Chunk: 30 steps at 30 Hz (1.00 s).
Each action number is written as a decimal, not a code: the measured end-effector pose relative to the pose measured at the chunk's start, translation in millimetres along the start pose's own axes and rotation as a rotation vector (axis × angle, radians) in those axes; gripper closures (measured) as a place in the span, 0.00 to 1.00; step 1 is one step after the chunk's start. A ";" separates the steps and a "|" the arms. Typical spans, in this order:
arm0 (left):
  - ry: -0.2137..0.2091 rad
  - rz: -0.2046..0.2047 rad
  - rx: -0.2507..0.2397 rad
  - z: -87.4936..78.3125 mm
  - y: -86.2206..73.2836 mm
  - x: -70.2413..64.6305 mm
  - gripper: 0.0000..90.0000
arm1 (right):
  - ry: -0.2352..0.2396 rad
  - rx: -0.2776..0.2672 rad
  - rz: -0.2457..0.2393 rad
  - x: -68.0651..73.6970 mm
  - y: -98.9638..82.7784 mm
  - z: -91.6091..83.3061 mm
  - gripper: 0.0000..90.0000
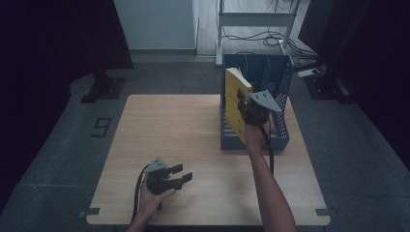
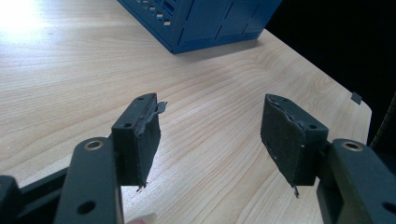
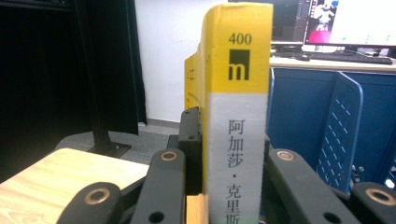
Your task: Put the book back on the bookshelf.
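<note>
Clamped upright between the jaws of the right tool [image 1: 246, 107], over the blue slotted plastic file rack [image 1: 280, 84], stands a thick yellow paperback book [image 1: 235, 99] with a white-banded spine, while the left tool [image 1: 180, 174] rests wide open and empty on the wooden worktop [image 1: 169, 130].

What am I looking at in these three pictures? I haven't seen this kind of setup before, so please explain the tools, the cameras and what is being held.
There is no robot here. A person at a wooden table holds a hand tool with two black jaws in each hand. One picture comes from a camera above the table; the other two come from cameras riding on the tools, looking along their jaws.

On the table stands a blue rack with upright dividers. The right gripper is shut on a yellow book, holding it upright at the rack; in the right gripper view the jaws press on either side of its spine, which bears "400". Whether the book already rests in a slot I cannot tell.

The left gripper is near the table's front edge, jaws open and holding nothing.
</note>
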<state>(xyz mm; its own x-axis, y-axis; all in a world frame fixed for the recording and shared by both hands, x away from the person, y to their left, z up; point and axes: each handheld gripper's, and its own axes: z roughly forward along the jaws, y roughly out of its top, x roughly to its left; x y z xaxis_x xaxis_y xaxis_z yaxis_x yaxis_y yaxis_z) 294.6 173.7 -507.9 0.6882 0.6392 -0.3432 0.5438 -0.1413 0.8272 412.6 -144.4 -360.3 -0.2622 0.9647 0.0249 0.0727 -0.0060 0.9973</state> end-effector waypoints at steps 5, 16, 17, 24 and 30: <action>0.001 0.002 0.004 0.5 -0.3 -0.6 0.42 | -0.010 0.005 0.005 -0.4 -0.3 5.3 0.83; 0.004 -0.003 -0.003 -1.5 0.3 1.6 0.42 | -0.043 0.011 -0.010 -1.7 -1.5 18.5 0.83; 0.004 -0.003 -0.003 -1.5 0.3 1.6 0.42 | -0.043 0.011 -0.010 -1.7 -1.5 18.5 0.83; 0.006 -0.003 -0.002 -1.3 0.1 1.7 0.42 | -0.056 0.027 -0.005 -4.7 -7.8 27.9 0.83; 0.004 -0.002 -0.003 -1.4 0.2 1.4 0.42 | -0.069 0.036 0.015 -7.9 -12.5 35.5 0.83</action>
<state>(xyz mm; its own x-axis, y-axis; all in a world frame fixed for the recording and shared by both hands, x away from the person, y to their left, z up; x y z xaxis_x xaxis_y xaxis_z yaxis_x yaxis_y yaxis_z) 295.0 175.7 -507.6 0.6850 0.6428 -0.3428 0.5435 -0.1376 0.8281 447.9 -142.5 -375.4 -0.1941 0.9804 0.0342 0.1111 -0.0127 0.9937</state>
